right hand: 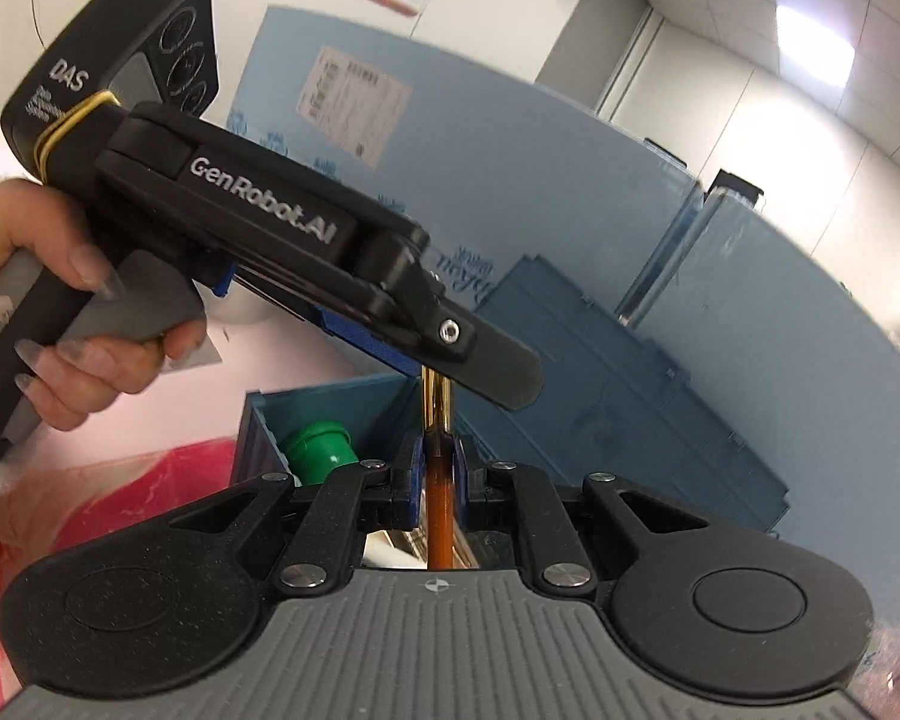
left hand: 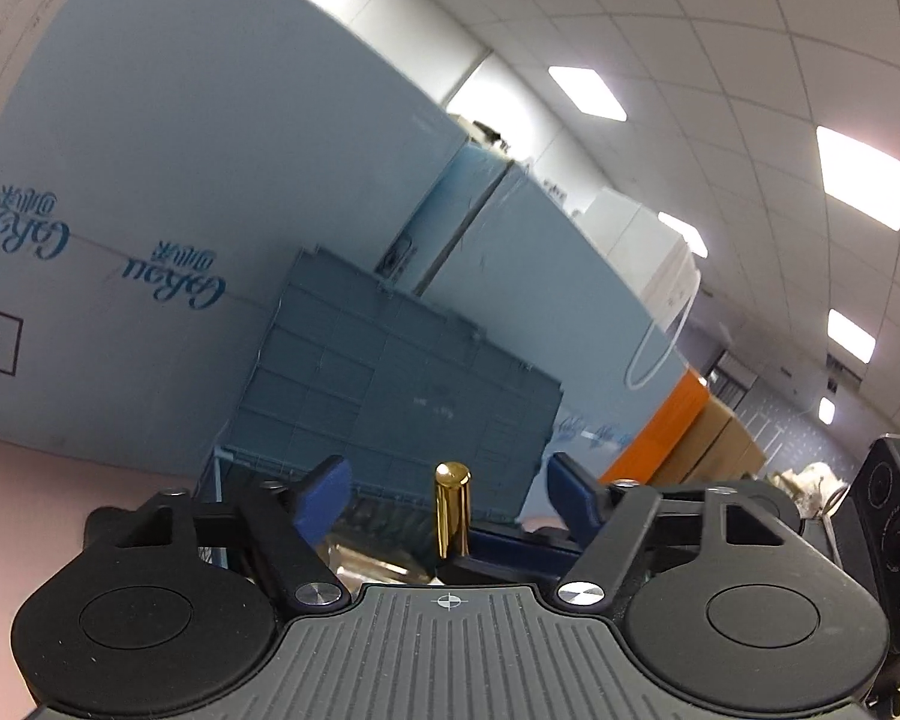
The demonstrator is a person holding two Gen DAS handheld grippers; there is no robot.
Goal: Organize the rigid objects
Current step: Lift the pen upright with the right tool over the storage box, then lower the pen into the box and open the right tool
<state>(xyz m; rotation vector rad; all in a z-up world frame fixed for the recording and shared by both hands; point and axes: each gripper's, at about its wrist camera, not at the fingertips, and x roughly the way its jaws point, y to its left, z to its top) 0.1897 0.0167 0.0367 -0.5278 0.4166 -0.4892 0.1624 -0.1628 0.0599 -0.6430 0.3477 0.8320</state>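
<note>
Right gripper (right hand: 435,468) clamped on gold tube (right hand: 435,402), frame centre, over blue bin (right hand: 330,402). Left gripper (left hand: 450,495) spread wide around the tube. Risk: mistimed handover, tube drops.

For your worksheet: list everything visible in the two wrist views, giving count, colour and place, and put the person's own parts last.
Gold cylinder: one, shiny gold, upright between the open left fingers, its lower end clamped by the right gripper.
Green cap-like object: one, green, inside the blue bin.
Blue bin: one, open-topped, ahead of the right gripper.
Grey-blue crate: one, upright against the big boxes.
Pale blue cartons: several, background.
Left gripper: black, blue pads, open.
Right gripper: black, shut.
Left hand: holds the left gripper's handle.
</note>
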